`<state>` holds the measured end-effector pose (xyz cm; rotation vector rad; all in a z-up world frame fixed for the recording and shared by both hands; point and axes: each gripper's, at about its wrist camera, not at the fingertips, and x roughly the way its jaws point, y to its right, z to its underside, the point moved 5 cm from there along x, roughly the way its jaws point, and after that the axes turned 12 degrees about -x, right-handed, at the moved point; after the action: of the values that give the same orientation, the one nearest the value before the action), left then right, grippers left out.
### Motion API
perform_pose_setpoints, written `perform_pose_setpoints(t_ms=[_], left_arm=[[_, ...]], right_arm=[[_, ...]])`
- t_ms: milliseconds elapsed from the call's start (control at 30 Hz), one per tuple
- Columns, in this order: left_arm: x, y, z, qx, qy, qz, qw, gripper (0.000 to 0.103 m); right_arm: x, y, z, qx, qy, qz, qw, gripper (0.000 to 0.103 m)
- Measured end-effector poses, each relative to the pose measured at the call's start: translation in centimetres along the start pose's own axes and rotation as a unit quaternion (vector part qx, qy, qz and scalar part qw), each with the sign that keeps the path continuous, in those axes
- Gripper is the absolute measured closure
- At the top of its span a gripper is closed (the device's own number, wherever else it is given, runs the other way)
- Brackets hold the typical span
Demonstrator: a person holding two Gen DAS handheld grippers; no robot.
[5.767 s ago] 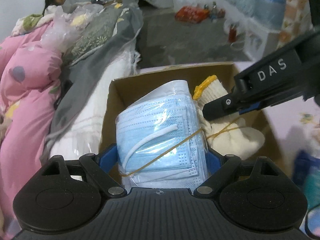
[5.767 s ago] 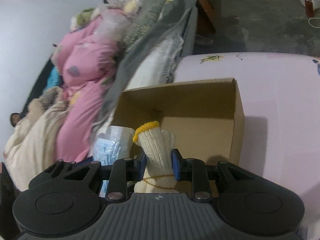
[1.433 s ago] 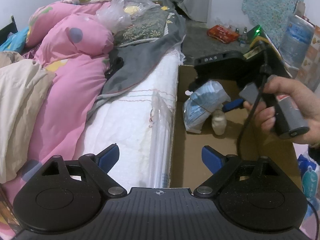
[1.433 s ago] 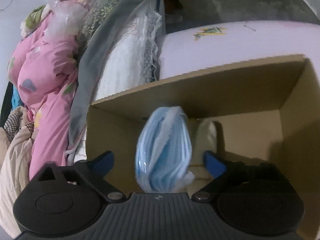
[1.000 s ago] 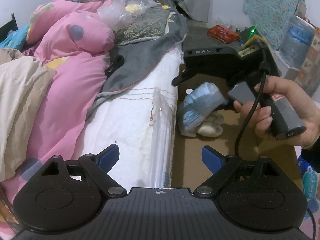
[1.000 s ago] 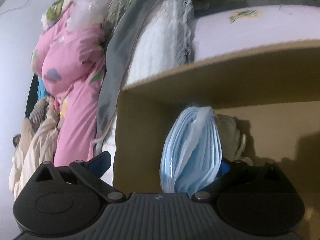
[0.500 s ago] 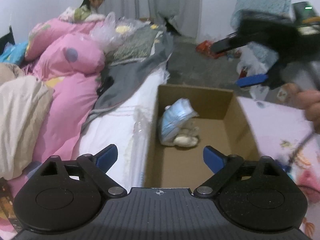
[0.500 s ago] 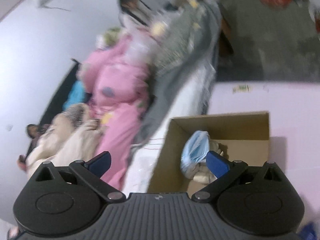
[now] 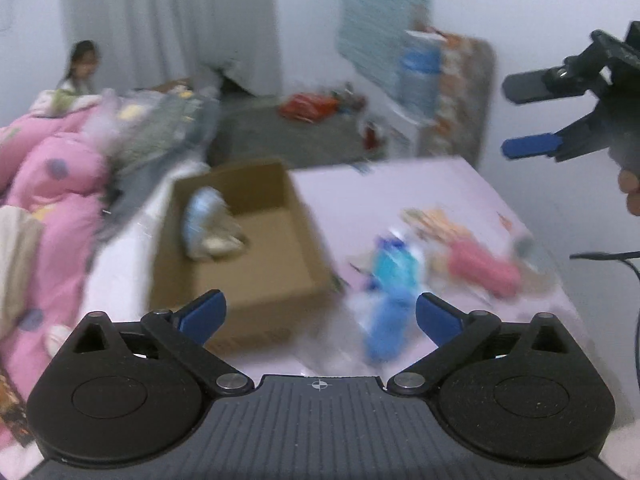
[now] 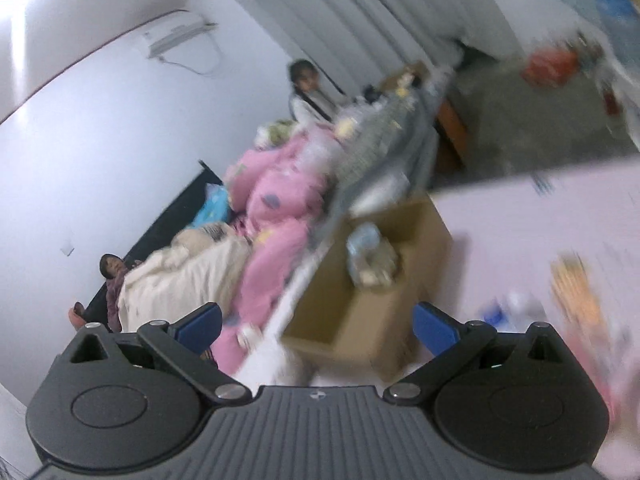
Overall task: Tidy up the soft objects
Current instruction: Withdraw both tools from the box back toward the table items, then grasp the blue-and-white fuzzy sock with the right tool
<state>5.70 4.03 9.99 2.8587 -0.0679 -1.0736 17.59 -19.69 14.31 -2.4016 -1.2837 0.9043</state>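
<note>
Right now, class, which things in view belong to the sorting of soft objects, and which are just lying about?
Job:
cardboard box
blue mask pack and cream gloves inside it
blue packet
pink roll

Lying about:
pink quilt
grey blanket
water bottle

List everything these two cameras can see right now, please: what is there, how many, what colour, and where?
cardboard box: one, brown, open, on the pale pink surface beside the bed
pack of face masks: one, light blue, inside the box at its far left
cream bundle: one, off-white, in the box against the masks
blue packet: one, blurred, on the pink surface right of the box
pink roll: one, blurred, further right
pink quilt: one, on the bed at left
cream blanket: one, on the bed
curtain: grey, back wall
people on the bed: two
left gripper: jaws opening, nothing between them
right gripper: open, empty
</note>
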Motion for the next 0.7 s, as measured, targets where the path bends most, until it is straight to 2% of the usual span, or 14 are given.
perform_pose_setpoints(t_ms=[167, 333, 467, 700], left_arm=[[2.8, 4.5, 5.9, 0.053, -0.014, 0.015, 0.9984, 0.001], [6.7, 7.8, 10.0, 0.114, -0.005, -0.007, 0.9934, 0.002], [9.8, 8.8, 11.1, 0.125, 0.000, -0.012, 0.9921, 0.005], [13.7, 8.1, 11.4, 0.102, -0.008, -0.004, 0.9947, 0.015]], right_arm=[[0.1, 3.3, 8.3, 0.034, -0.036, 0.014, 0.999, 0.019], [2.5, 6.9, 14.1, 0.094, -0.051, 0.013, 0.994, 0.020], [5.5, 8.8, 15.6, 0.126, -0.059, 0.022, 0.990, 0.022], [9.6, 10.8, 14.4, 0.122, -0.063, 0.049, 0.989, 0.022]])
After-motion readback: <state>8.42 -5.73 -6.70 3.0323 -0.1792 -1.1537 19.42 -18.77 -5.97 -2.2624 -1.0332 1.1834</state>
